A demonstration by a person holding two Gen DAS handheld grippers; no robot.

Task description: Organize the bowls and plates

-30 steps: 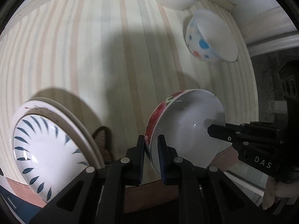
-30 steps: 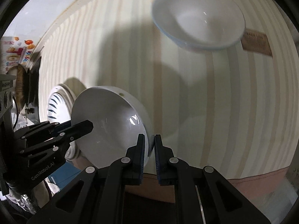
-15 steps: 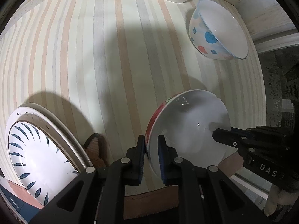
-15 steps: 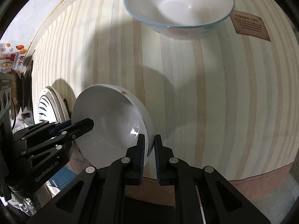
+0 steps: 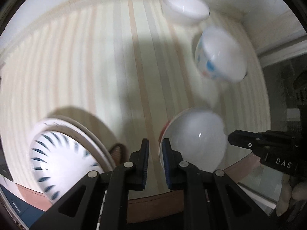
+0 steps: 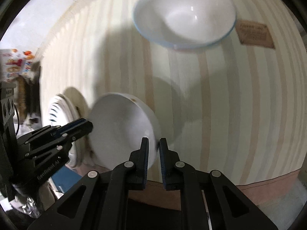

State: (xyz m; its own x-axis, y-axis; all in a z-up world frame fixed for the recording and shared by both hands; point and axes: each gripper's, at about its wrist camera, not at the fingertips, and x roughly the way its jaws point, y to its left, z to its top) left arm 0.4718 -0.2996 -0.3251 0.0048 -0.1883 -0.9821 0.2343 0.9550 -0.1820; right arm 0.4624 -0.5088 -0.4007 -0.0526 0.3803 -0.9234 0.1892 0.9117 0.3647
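Item: bowl (image 5: 191, 140), white inside with a red pattern on the outer wall, held tilted just above the near edge of the striped worktop (image 5: 96, 67).

Grip: the right gripper (image 6: 153, 149) has its fingers (image 6: 144, 149) clenched across the bowl's rim. The left gripper (image 5: 155, 151) has its fingers parted, the rim lying against the right-hand one only; whether it bears any load cannot be told.

Handling, as judged: glazed ceramic, stiff, fairly heavy, slippery, apt to chip. Best taken at the rim, wall pinched inside and out.

Orientation: round, no long axis; mouth faces up and rightward.

Nearby: spotted bowl (image 5: 220, 61) and plain white bowl (image 5: 184, 9) at far right, standing mouth-up; stacked plates (image 5: 63, 157), blue-leaf pattern, near left.
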